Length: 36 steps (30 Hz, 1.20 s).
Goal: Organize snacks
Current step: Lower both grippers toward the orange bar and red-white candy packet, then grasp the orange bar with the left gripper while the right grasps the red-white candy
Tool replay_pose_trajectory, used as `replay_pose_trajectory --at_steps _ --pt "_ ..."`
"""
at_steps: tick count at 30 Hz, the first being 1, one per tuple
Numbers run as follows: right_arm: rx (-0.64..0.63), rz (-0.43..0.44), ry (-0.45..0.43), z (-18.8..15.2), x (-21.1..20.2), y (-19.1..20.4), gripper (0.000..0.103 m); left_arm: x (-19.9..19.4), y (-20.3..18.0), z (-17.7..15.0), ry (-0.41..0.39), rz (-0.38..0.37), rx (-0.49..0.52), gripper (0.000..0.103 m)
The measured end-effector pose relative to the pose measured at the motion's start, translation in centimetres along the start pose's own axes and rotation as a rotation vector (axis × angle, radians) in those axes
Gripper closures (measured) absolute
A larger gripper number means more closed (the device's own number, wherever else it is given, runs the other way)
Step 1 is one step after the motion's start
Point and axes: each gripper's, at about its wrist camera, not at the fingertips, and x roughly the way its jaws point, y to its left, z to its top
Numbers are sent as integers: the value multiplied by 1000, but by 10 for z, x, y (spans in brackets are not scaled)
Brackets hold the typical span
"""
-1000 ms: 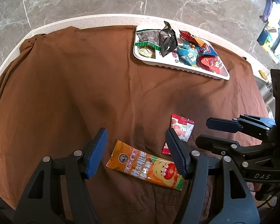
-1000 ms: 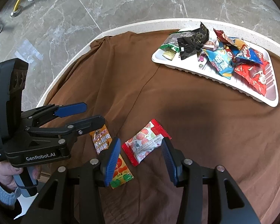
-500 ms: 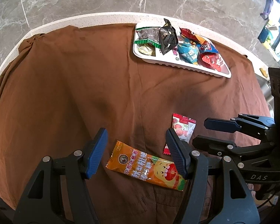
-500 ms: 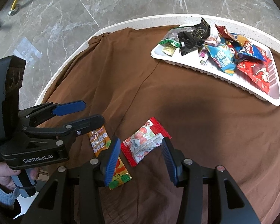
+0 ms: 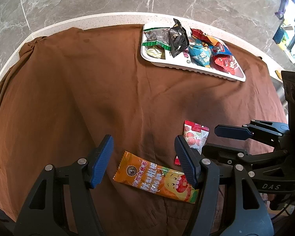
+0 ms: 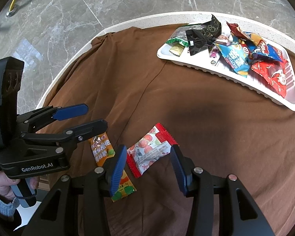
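The left tool [image 5: 143,160] is hovering with its jaws standing wide and empty over the long orange foil snack packet [image 5: 157,178], which is lying flat on the brown-cloth-covered surface [image 5: 78,90]. The right tool [image 6: 148,166] is hanging just beside it, jaws narrower and gripping nothing, above the small red-edged candy packet [image 6: 150,151]. Well apart, the white plastic tray [image 6: 206,68] is holding a heap of mixed snack bags.

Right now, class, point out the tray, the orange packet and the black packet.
tray [image 5: 196,69]: left wrist view, bare front rim.
orange packet [image 5: 153,176]: left wrist view, printed middle.
black packet [image 6: 203,35]: right wrist view, crumpled middle.
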Motion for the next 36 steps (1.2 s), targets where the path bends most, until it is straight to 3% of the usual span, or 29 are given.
replay_pose_trajectory --at_steps 16,26,31,36 --pt "-24 -21 34 4 13 7 53 3 11 -11 46 -8 -35 41" --pt "-24 -55 82 4 25 11 53 11 22 -41 142 -32 -120 40" --pt "-9 -43 94 5 30 10 47 19 27 -49 189 -69 -200 41" --pt "-33 -56 94 10 34 13 47 24 27 -47 187 -74 -231 36"
